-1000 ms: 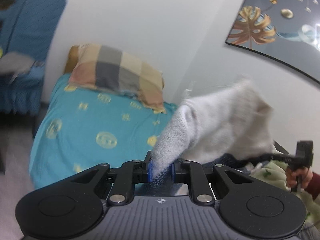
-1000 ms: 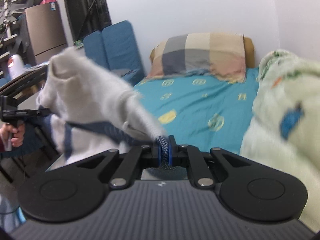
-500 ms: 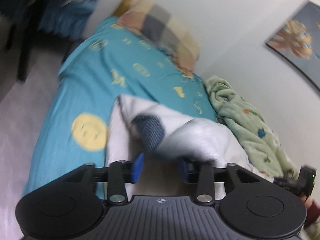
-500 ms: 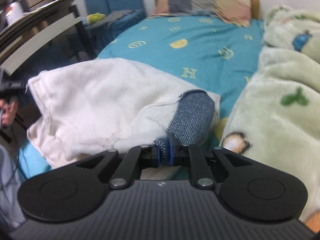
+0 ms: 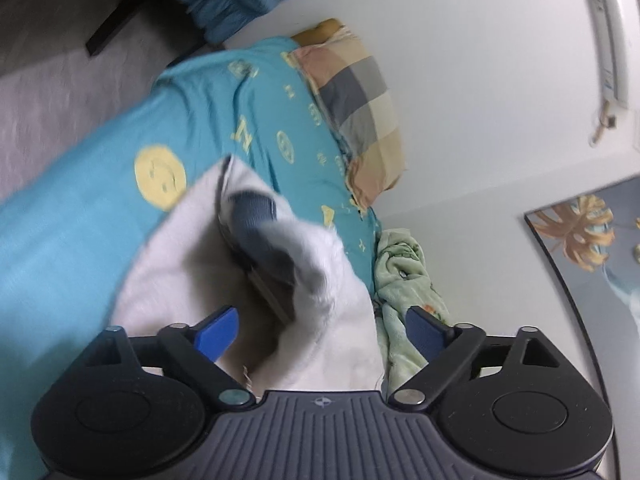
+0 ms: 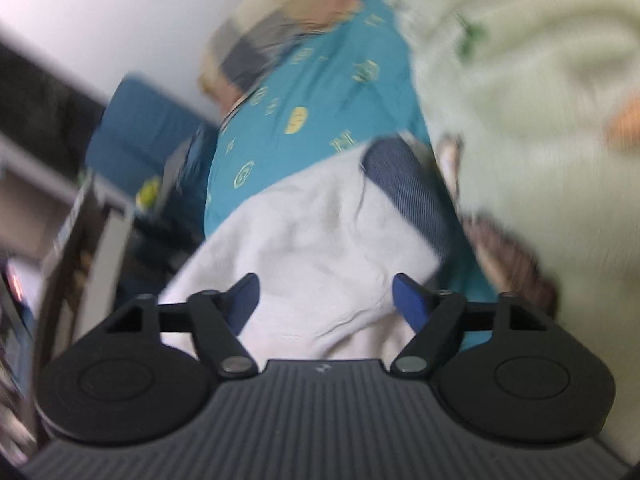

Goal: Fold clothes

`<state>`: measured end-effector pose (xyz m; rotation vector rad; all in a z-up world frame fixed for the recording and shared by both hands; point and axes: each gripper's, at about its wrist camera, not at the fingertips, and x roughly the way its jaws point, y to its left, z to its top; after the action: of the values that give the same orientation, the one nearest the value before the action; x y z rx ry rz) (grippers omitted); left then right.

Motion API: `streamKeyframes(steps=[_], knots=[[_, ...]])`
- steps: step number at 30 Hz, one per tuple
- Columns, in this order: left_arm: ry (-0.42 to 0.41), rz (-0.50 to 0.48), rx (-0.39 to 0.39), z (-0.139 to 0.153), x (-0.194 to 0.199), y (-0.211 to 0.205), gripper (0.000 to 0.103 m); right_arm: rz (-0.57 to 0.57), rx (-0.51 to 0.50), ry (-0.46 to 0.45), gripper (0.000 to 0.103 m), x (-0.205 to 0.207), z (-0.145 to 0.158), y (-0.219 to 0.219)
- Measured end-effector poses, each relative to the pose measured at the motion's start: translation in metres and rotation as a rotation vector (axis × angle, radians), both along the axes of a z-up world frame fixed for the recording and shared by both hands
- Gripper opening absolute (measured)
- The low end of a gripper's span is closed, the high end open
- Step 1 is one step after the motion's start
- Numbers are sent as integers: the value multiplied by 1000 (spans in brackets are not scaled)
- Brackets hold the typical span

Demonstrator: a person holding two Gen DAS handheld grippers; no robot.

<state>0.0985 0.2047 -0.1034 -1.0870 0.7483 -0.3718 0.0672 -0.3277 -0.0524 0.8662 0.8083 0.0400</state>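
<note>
A white fleece garment (image 5: 176,276) with dark blue patches (image 5: 256,216) lies on the teal bed sheet (image 5: 80,216). My left gripper (image 5: 322,330) hovers over its near edge, jaws opening wide, and the blue pads press on nothing though cloth lies between and below them. The right wrist view shows the same white garment (image 6: 304,248) with its blue patch (image 6: 404,184). My right gripper (image 6: 326,300) is just above it, jaws also opening, the fabric loose beneath them.
A checked pillow (image 5: 356,108) sits at the head of the bed. A pale green patterned blanket (image 6: 520,120) is bunched along the wall side beside the garment. Blue cushions (image 6: 148,128) and dark furniture stand off the bed's other side.
Both grippers held the garment up in the air a second ago. They came down and rolled, the garment landed on the bed, and both sets of jaws let go and spread.
</note>
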Motion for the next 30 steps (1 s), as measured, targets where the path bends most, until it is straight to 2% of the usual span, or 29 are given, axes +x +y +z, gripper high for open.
streamKeyframes(steps=[4, 7, 10, 12, 13, 15, 16, 17, 18, 19, 23, 27, 30], knots=[[52, 25, -25, -22, 16, -22, 92, -90, 102, 95, 79, 17, -33, 12], [42, 37, -53, -35, 25, -23, 92, -134, 97, 144, 79, 36, -64, 22], [19, 45, -84, -45, 34, -20, 87, -167, 92, 173, 76, 49, -99, 26], [8, 46, -109, -52, 40, -18, 81, -194, 99, 158, 64, 52, -105, 24], [2, 39, -122, -55, 43, -19, 73, -198, 68, 125, 60, 53, -99, 24], [-14, 25, -147, -60, 50, -19, 64, -206, -13, 46, 42, 53, -85, 24], [-33, 15, -153, -61, 52, -20, 55, -210, -58, 3, 35, 54, -79, 27], [-52, 10, -158, -60, 53, -21, 44, -213, -103, -39, 23, 54, -73, 29], [-67, 11, -162, -59, 54, -21, 38, -208, -140, -68, 15, 55, -69, 30], [-84, 12, -162, -58, 54, -21, 26, -203, -149, -87, 14, 56, -67, 31], [-162, 31, -87, -40, 45, -20, 13, -199, -122, -146, 10, 52, -55, 26], [-187, 78, -72, -15, 23, -8, 11, -214, -126, -176, 10, 33, -33, 22], [-156, 102, -39, 0, 1, 3, 11, -219, -116, -165, 10, 14, -17, 19]])
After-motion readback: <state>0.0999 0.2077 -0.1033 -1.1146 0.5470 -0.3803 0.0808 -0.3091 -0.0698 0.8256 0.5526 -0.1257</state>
